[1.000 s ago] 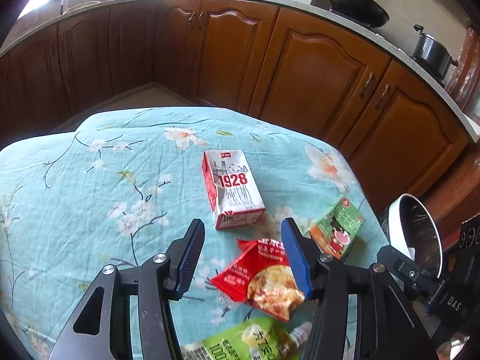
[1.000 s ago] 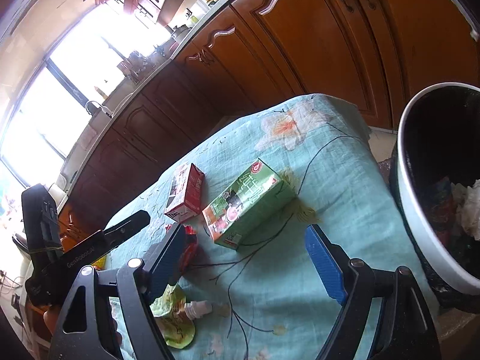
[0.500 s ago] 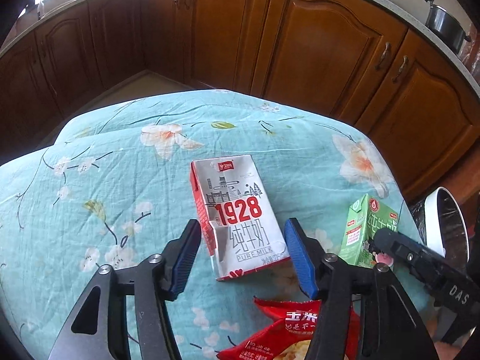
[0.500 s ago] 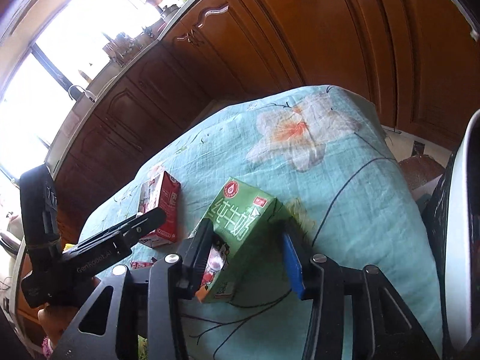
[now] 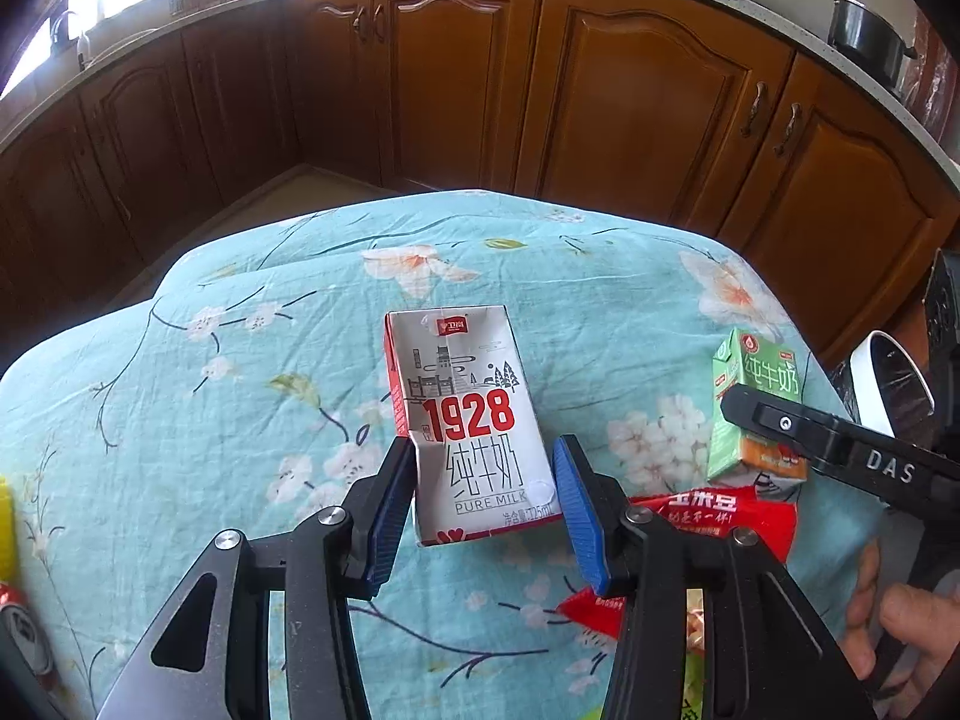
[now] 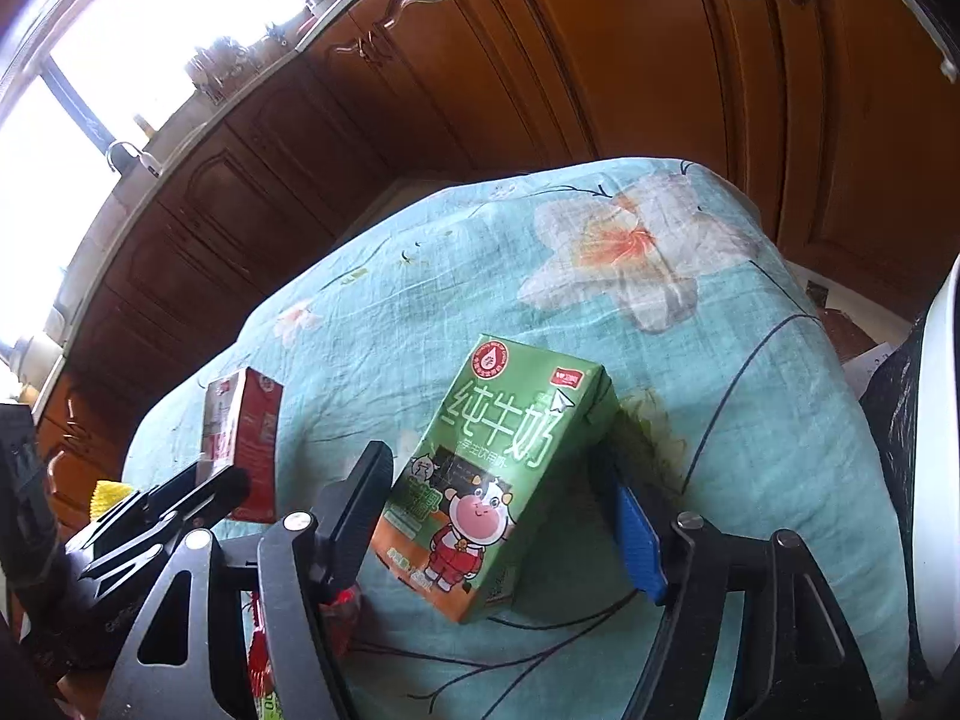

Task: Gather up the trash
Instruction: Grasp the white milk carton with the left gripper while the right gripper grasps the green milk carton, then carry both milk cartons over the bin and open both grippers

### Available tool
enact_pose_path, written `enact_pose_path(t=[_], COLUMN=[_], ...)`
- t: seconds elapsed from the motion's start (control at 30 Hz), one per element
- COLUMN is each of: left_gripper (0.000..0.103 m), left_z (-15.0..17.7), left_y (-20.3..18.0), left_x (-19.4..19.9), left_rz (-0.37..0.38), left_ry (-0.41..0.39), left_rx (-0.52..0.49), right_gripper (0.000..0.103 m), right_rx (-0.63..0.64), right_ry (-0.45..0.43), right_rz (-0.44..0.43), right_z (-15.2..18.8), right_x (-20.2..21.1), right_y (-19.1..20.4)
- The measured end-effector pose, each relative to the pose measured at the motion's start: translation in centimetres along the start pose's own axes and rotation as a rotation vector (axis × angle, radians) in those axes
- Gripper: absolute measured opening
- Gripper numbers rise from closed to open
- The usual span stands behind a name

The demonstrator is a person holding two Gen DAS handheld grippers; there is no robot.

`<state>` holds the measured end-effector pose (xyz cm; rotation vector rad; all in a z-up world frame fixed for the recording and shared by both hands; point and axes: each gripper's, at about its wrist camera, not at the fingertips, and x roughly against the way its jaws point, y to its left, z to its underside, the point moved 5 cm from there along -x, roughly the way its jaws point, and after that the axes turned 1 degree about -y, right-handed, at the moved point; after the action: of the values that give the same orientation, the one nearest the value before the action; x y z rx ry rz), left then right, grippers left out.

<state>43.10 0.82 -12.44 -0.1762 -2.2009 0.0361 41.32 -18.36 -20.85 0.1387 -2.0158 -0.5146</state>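
Floral tablecloth point(image 5: 240, 396) | left gripper point(image 5: 483, 501) jaws closing around white carton point(image 5: 474, 420) | right gripper point(image 6: 501, 516) jaws spread astride green carton point(image 6: 498, 468)

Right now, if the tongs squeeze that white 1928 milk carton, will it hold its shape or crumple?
The white 1928 milk carton would probably crumple somewhat: its left edge is already dented and creased, so it looks empty and light. Lying flat on the tablecloth, it should slide, not roll. The smooth printed faces could be slightly slippery.

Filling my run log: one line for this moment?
left gripper: closing around white carton | right gripper: opening, straddles green carton
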Motion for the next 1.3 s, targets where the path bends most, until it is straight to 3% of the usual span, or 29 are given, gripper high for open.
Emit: enact_pose_path(t=[0.13, 0.3, 0.7, 1.07, 1.3], left_gripper=[0.046, 0.045, 0.045, 0.045, 0.045], left_z=[0.6, 0.2, 1.6, 3.5, 4.1], left_y=[0.1, -0.4, -5.8, -13.8, -17.8], left_x=[-0.1, 0.6, 7.6, 10.2, 10.6], left_rz=[-0.013, 0.001, 0.128, 0.280, 0.317], left_ry=[0.013, -0.021, -0.137, -0.127, -0.110], left_rx=[0.005, 0.007, -0.034, -0.131, -0.191], right_gripper=[0.066, 0.049, 0.047, 0.047, 0.047], right_rx=[0.073, 0.080, 0.022, -0.030, -0.080], right_ry=[-0.005, -0.038, -0.165, -0.237, -0.272], right_rz=[0.070, 0.033, -0.082, -0.048, -0.022], right_z=[-0.2, 0.1, 2.0, 4.1, 5.2], right_x=[-0.6, 1.6, 11.0, 16.8, 20.0], right_y=[0.7, -0.3, -4.0, -9.6, -13.7])
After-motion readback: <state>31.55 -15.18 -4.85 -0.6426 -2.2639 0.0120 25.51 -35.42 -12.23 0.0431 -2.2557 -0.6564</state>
